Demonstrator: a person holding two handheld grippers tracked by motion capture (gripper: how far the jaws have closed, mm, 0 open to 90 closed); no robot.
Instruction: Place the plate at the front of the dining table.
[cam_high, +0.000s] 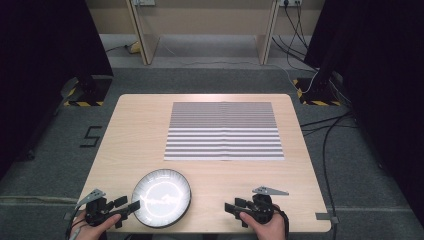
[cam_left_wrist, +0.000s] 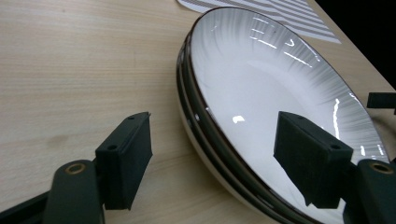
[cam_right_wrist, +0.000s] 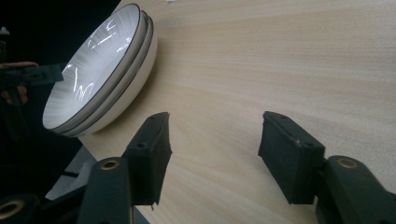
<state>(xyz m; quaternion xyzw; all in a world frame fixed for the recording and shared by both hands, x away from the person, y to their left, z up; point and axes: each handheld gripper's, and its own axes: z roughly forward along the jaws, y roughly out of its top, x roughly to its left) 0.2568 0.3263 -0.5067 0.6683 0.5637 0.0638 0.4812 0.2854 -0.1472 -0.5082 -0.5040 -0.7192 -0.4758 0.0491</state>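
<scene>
Grey carpet runs around a pale wooden table (cam_high: 125, 135), with cables trailing off at the upper right of the high view and a striped placemat (cam_high: 223, 131) lying flat across the middle of the tabletop. Down at the lower left of that frame sits a stack of white bowls (cam_high: 161, 197) with dark rims; the right gripper view shows three rims nested one inside the other, well clear of the mat. Now to the left gripper (cam_high: 125, 206), coming in from the bottom left corner: its jaws stand apart, straddling the near rim of the stack, and in the left gripper view one pad (cam_left_wrist: 126, 161) hangs outside the wall over bare wood while the other floats above the glossy inside of the top bowl. No pad looks pressed on porcelain, so that gripper is released, nothing grasped. Over at the lower right, the right gripper (cam_high: 231, 207) lies low near the table's front edge, pointing across toward the bowls, jaws spread wide with only wood grain between them, holding nothing. So where does the work stand? By the look of it, right at the start: the stack is whole, the mat is bare, no bowl has been lifted. What's left appears to be nearly everything: closing on that top rim, peeling a bowl off the pile, and carrying it away, likely toward the mat.
</scene>
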